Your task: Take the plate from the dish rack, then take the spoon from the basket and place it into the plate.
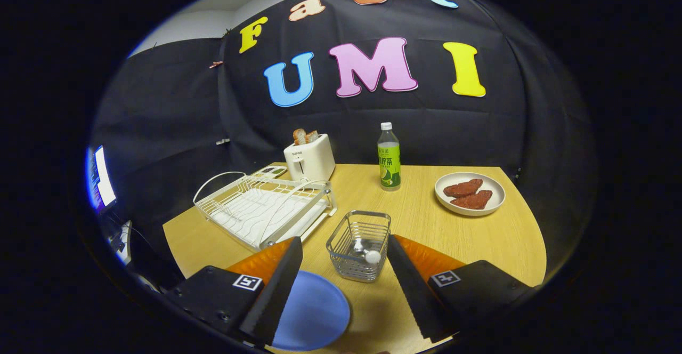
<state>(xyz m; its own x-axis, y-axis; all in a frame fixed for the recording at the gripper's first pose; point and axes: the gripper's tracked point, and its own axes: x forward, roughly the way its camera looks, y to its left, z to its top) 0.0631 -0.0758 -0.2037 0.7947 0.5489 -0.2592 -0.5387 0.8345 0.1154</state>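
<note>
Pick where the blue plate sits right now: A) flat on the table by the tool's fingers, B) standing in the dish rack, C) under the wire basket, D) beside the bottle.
A: the blue plate lies flat on the table between the open tool's fingers, near the wire basket, while the dish rack holds no plate.

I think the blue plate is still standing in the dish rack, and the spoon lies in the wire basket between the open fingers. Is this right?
Not quite. In the gripper view the dish rack holds no plate; the blue plate lies flat on the table, by the hand-held gripper. The rest holds: the spoon is in the wire basket, fingers open.
</note>
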